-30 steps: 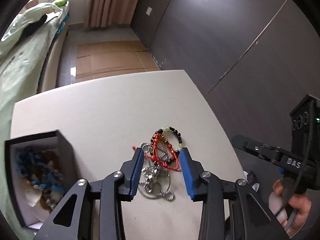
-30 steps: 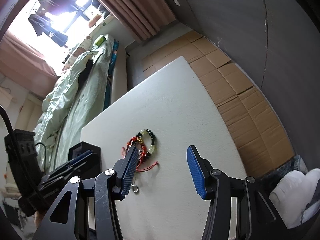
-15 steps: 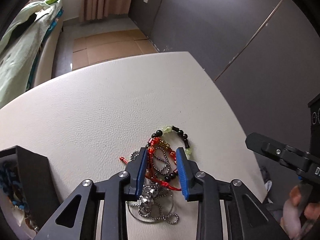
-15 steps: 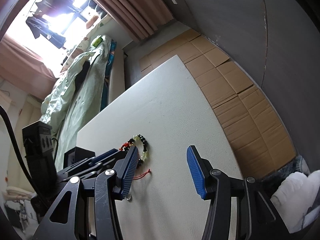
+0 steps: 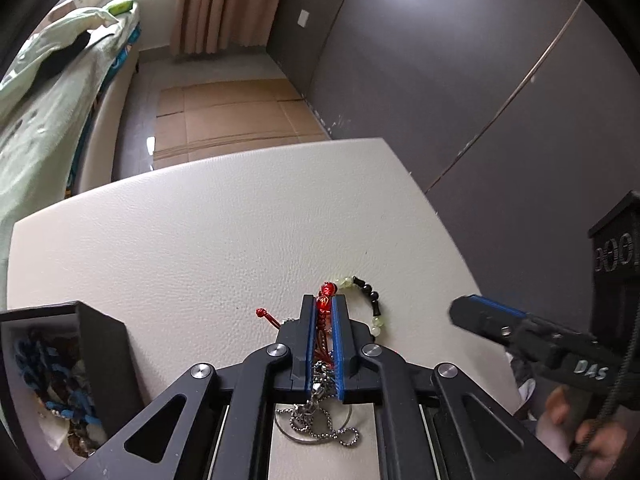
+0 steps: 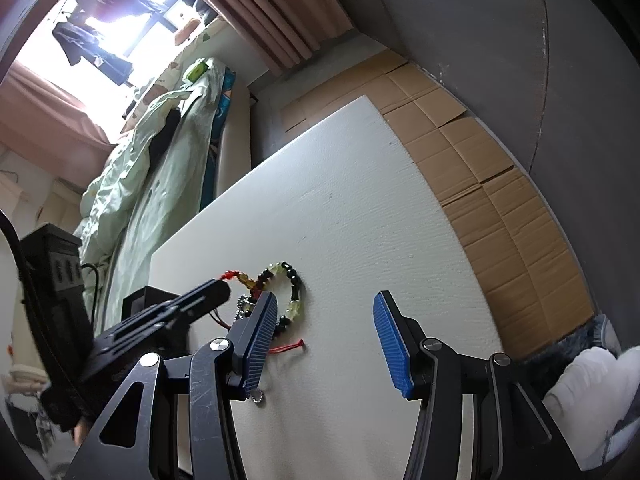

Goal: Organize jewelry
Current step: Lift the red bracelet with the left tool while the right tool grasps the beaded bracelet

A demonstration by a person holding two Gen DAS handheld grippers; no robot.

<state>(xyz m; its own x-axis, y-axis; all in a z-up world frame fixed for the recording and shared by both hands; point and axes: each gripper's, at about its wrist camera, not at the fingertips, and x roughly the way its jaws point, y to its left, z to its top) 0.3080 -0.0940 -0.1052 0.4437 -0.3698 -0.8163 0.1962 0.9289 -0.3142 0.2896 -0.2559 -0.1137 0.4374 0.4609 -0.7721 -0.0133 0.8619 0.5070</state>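
Left wrist view: our left gripper (image 5: 324, 308) has its blue pads nearly together, pinching the red corded bracelet (image 5: 325, 300); red beads poke out past the fingertips and the cord runs down between the pads. A silver ball chain (image 5: 320, 420) lies tangled on the white table (image 5: 200, 240) directly below the jaws; we cannot tell whether it is caught in the grip as well. A bracelet of pale green and black beads (image 5: 370, 304) curves on the table just right of the pads, touching the tangle. At lower left stands an open black box (image 5: 100, 360) with blue and brown pieces already inside. Our right gripper (image 5: 492, 320) shows at the right edge of this view, off to the side of the pile.

Right wrist view: our right gripper (image 6: 326, 340) is spread wide with nothing between its pads, hovering over the table (image 6: 360, 220) near the pile. The green and black beaded bracelet (image 6: 294, 292) lies just beyond its left pad, with a red cord end (image 6: 294, 345) beside it. The left gripper (image 6: 192, 300) reaches in from the left over the jewelry.
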